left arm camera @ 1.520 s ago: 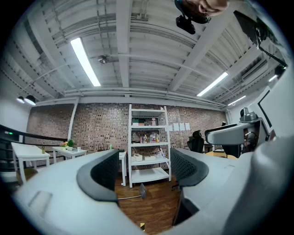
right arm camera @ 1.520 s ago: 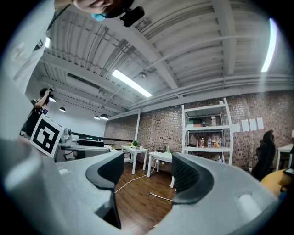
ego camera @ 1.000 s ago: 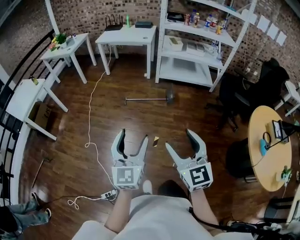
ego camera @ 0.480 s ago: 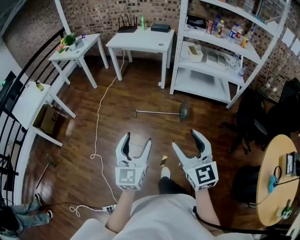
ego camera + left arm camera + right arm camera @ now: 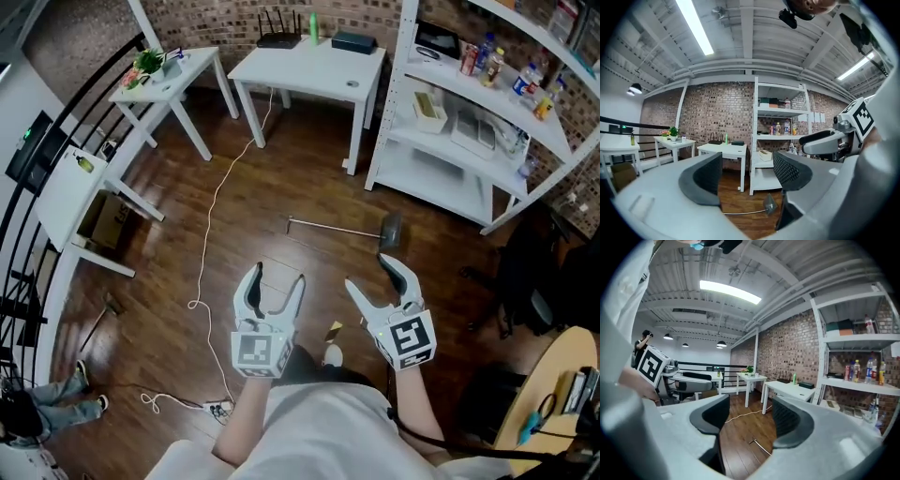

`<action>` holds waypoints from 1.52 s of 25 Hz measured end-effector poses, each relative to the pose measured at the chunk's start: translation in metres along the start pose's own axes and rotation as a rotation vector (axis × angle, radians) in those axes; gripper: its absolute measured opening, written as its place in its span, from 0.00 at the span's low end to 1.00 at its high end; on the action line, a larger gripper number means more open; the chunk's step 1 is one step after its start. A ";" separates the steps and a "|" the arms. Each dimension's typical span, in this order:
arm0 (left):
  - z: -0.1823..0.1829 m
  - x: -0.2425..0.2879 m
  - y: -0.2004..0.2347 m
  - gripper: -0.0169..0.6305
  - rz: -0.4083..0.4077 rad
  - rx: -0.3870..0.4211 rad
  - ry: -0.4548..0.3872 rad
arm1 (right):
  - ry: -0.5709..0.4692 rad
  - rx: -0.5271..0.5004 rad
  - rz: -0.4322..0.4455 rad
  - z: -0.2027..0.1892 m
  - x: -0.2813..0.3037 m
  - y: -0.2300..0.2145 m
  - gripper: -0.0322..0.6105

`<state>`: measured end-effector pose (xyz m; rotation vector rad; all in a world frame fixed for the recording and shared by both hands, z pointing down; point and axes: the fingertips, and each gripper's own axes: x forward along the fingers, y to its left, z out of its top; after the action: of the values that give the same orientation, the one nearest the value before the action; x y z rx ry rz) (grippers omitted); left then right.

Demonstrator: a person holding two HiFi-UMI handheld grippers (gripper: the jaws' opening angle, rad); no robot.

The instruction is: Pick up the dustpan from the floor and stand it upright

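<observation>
1. Left gripper (image 5: 275, 278): smooth grey jaws with dark ribbed pads, standing apart with nothing between them.
2. Right gripper (image 5: 369, 273): same build, jaws apart and closing on air.
3. One dustpan (image 5: 390, 231) (thin metal handle, dark pan) lies flat on the wood floor (image 5: 234, 272) ahead of both grippers, well apart from them and nearer the right.
4. Beyond it stands one white shelf (image 5: 441, 178).

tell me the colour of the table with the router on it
The table is white, clearest in the head view.

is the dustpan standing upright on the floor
No, the dustpan lies flat on the wood floor, its long handle stretched out along the boards.
</observation>
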<state>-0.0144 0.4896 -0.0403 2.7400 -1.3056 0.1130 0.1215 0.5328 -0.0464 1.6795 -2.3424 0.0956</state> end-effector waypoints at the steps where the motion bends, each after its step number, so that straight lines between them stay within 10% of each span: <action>1: -0.006 0.008 0.007 0.56 0.010 0.002 0.010 | 0.019 -0.001 0.030 -0.007 0.015 0.000 0.46; 22: -0.105 0.290 0.254 0.53 0.031 -0.025 0.198 | 0.415 -0.119 0.283 -0.074 0.424 -0.069 0.40; 32: -0.260 0.361 0.318 0.52 0.141 -0.217 0.320 | 0.741 -0.183 0.555 -0.278 0.542 -0.054 0.34; 38: -0.414 0.408 0.356 0.52 0.172 -0.286 0.438 | 0.874 -0.249 0.681 -0.436 0.624 -0.034 0.32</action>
<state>-0.0434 0.0050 0.4377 2.1999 -1.3049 0.4710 0.0404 0.0342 0.5241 0.4793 -1.9741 0.5160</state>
